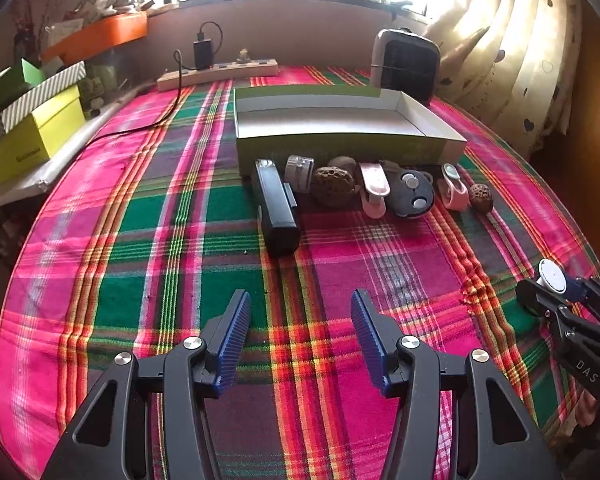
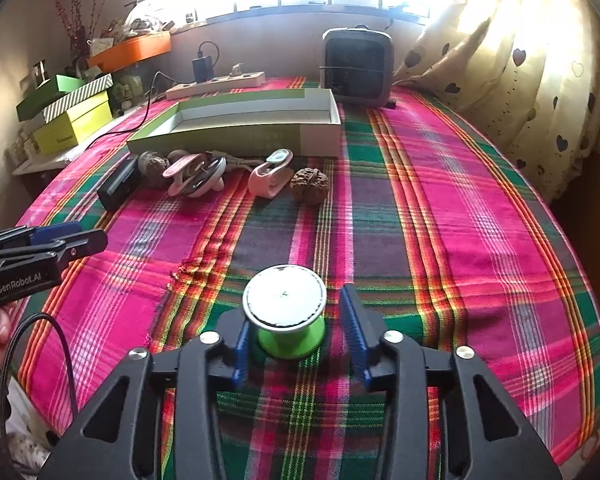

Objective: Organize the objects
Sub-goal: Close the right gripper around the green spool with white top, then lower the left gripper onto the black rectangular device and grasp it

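A green spool (image 2: 286, 312) with a white round top stands upright on the plaid cloth between the fingers of my right gripper (image 2: 296, 334). The left pad touches it; the right pad stands apart, so the jaws are open. The spool's white top also shows in the left wrist view (image 1: 552, 276). My left gripper (image 1: 300, 340) is open and empty above the cloth. An empty green-and-white box (image 1: 340, 120) lies at the back. In front of it lie a black case (image 1: 278, 208), a small jar (image 1: 300, 172), walnuts (image 1: 334, 186), pink clips (image 1: 372, 190) and a dark disc (image 1: 412, 194).
A small heater (image 1: 406, 64) stands behind the box on the right. A power strip (image 1: 220, 72) with a charger and cable lies at the back left. Stacked yellow and striped boxes (image 1: 36, 128) sit on a side shelf. A curtain (image 1: 520, 48) hangs at the right.
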`<state>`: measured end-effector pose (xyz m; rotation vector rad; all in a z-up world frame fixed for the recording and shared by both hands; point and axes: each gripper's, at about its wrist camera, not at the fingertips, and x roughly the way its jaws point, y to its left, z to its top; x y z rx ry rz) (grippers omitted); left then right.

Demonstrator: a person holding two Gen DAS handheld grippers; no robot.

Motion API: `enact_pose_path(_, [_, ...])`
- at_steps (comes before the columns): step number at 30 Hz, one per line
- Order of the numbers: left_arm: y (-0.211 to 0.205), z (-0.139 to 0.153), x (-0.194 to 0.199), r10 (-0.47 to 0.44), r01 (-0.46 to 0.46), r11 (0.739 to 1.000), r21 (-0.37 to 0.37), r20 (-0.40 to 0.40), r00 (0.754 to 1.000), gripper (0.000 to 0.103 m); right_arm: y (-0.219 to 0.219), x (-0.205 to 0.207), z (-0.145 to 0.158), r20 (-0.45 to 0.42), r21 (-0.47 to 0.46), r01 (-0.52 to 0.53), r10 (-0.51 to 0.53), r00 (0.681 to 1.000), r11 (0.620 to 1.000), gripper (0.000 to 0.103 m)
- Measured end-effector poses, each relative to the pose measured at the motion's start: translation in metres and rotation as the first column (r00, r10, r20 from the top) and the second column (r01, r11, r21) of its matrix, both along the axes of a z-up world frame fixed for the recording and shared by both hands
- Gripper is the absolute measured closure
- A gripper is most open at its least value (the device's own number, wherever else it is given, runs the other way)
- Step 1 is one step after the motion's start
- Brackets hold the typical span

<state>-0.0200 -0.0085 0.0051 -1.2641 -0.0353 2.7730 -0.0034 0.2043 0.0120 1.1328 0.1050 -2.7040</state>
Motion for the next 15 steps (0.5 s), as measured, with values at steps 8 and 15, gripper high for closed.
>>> enact_pose_path(8, [-0.003, 0.006, -0.01, -0.015, 0.015, 1.0, 0.026, -0.007, 1.0, 0.052, -0.001, -0.004, 0.002, -0.011, -0.004, -0.01, 0.01, 1.0, 1.0, 0.085])
enact_pose_path(15, [-0.008, 0.009, -0.026, 0.014, -0.013, 1.0, 0.024, -0.014, 1.0, 0.052, -0.002, -0.014, 0.004, -0.008, -0.019, -0.021, 0.021, 1.0, 1.0, 0.085])
